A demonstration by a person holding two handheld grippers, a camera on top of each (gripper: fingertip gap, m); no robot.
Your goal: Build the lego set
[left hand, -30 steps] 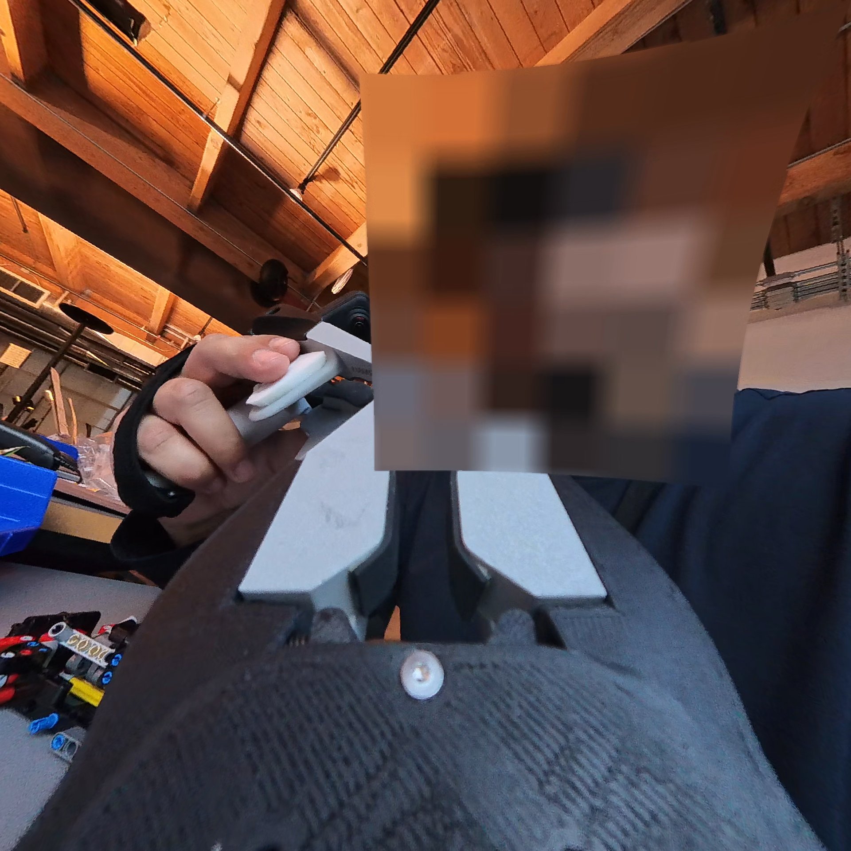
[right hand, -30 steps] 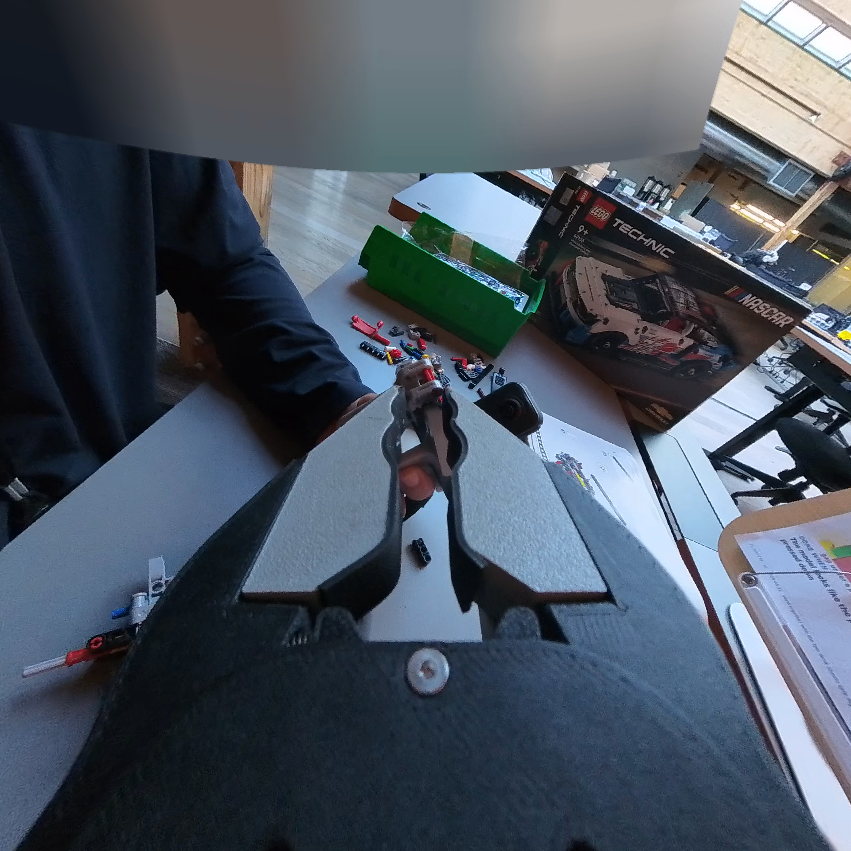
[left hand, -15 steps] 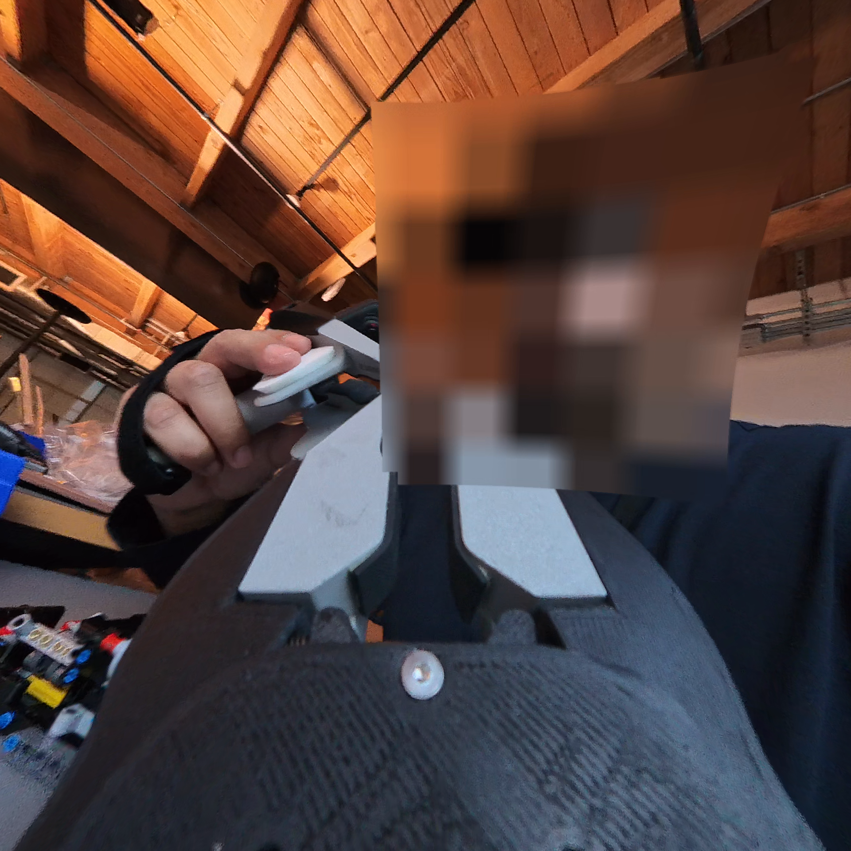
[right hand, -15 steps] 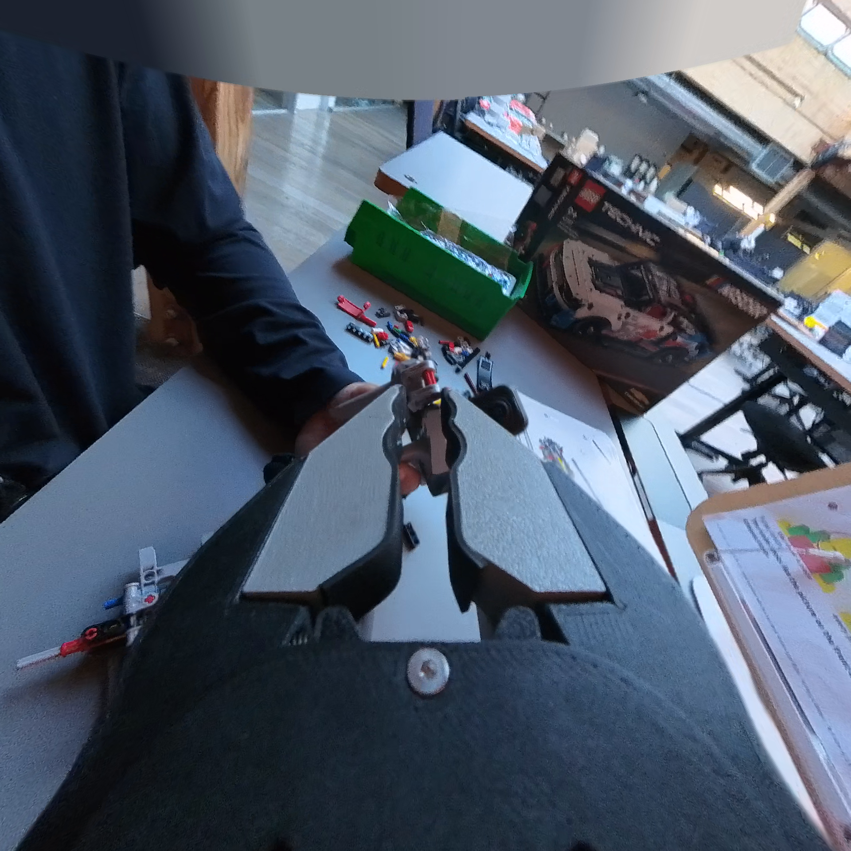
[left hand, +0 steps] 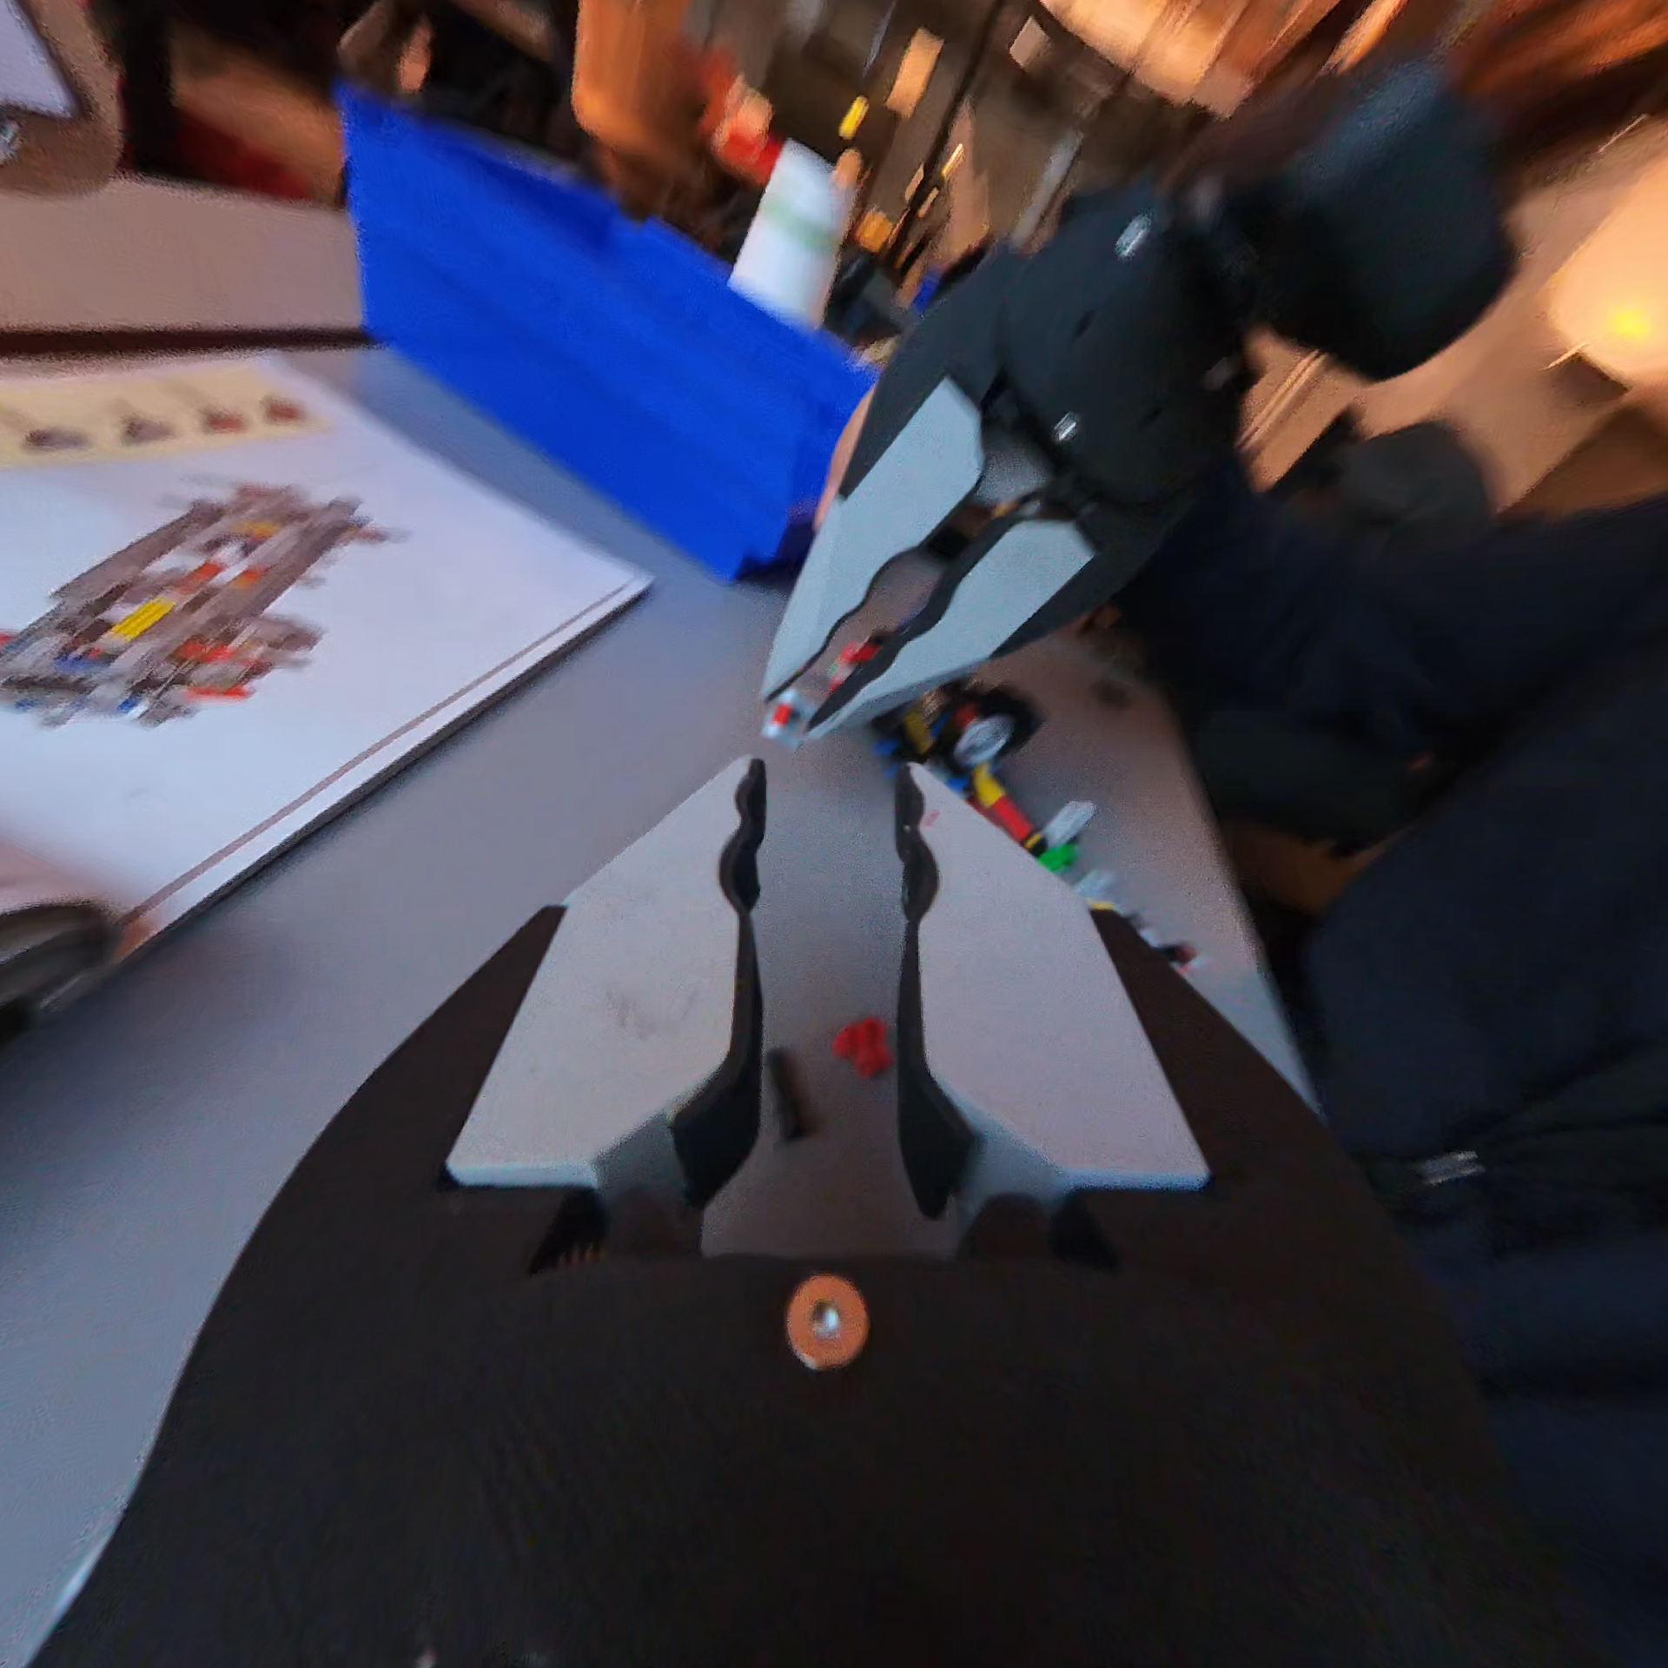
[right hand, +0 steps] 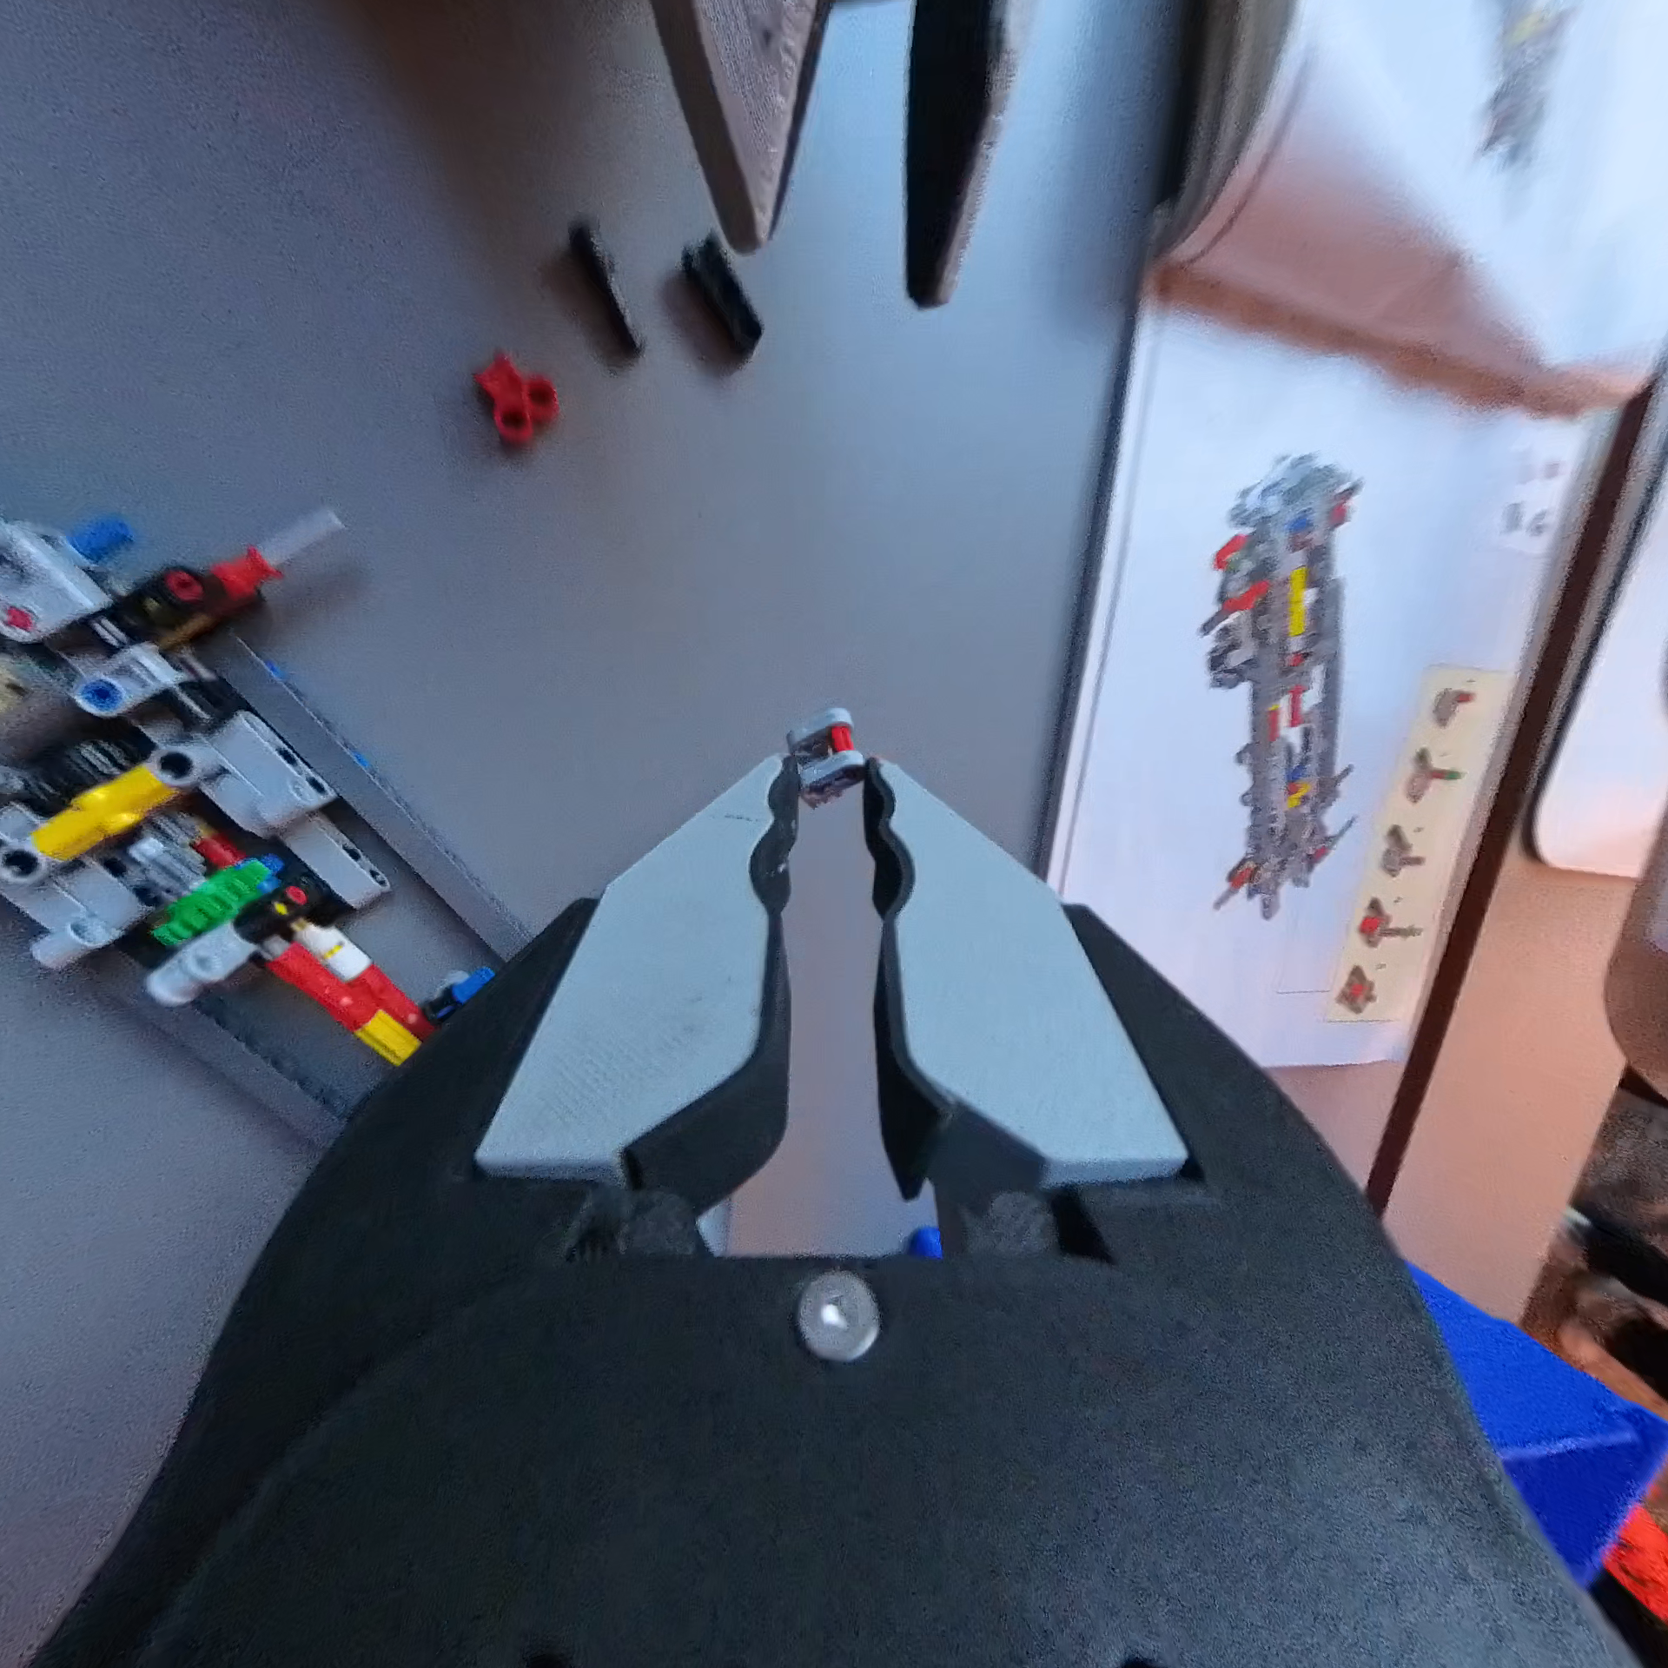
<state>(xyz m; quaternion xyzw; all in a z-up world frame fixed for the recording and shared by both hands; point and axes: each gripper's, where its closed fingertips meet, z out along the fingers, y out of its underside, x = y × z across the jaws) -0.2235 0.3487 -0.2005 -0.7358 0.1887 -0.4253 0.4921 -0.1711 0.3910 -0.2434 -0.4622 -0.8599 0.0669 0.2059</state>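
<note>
Right gripper (right hand: 829, 783) fingers pinching small grey-and-red brick piece (right hand: 826, 754), left gripper (left hand: 826, 794) fingers spread, bare

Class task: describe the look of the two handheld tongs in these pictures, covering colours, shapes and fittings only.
Both the left tongs and right tongs share one design: a broad textured black body, two flat pale grey wedge-shaped fingers tapering forward, wavy black pads lining their inner edges, and a round silver screw centred behind. No cables show.

Both wrist cameras look down close over the grey tabletop (right hand: 632, 587) from opposite sides, facing each other. Both views take in the red brick (right hand: 514, 402), the building booklet (left hand: 271, 632) and the tabletop between them.
</note>
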